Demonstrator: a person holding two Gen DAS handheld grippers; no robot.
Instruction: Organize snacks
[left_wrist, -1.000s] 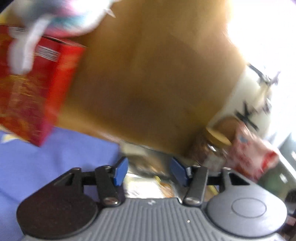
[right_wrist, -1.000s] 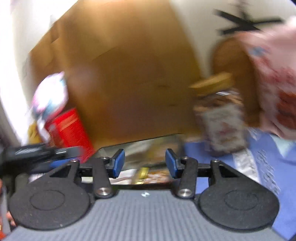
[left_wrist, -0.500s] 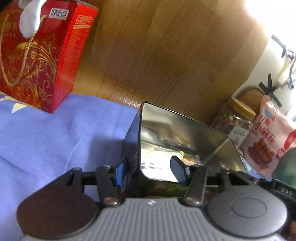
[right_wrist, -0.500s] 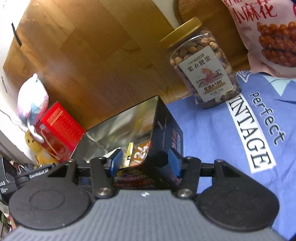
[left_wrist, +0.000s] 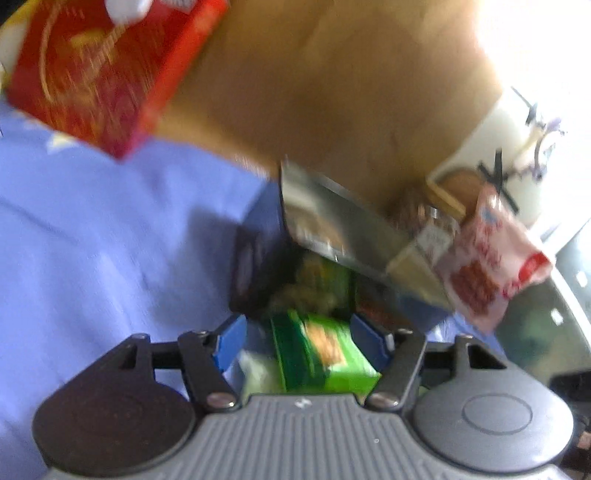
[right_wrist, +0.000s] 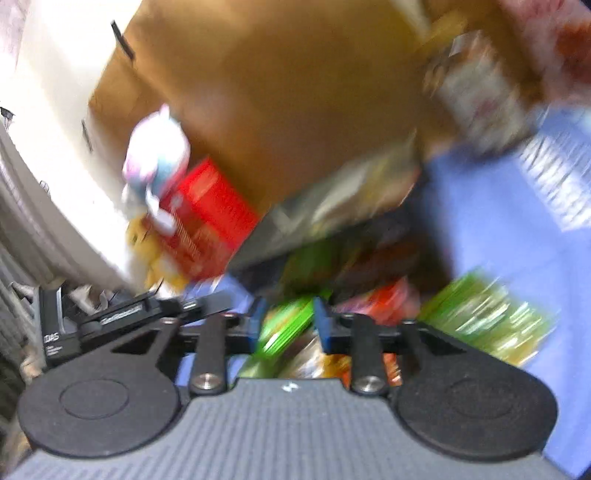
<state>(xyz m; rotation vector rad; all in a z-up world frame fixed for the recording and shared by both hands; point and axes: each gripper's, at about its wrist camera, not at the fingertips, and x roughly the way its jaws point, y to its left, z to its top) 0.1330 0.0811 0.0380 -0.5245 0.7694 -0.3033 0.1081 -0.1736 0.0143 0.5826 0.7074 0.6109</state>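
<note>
Both views are blurred by motion. A dark box with a silver inside (left_wrist: 332, 225) lies tipped on the blue cloth (left_wrist: 110, 236), with snacks spilling toward me. In the left wrist view a green snack packet (left_wrist: 325, 350) lies between the blue pads of my left gripper (left_wrist: 301, 338), whose jaws stand wide apart. In the right wrist view my right gripper (right_wrist: 288, 323) has its jaws close together around a green packet (right_wrist: 284, 325); whether they grip it I cannot tell. Another green packet (right_wrist: 484, 317) and a red one (right_wrist: 384, 299) lie on the cloth to its right.
A red gift box (left_wrist: 103, 74) with a plush toy (right_wrist: 155, 158) on it stands at the left against a wooden panel (left_wrist: 332, 92). A nut jar (right_wrist: 476, 88) and a pink snack bag (left_wrist: 487, 262) stand at the right.
Both grippers have let go of the box walls and pulled back. The box now lies tipped and green and red packets have spilled out onto the cloth in front of the grippers.
</note>
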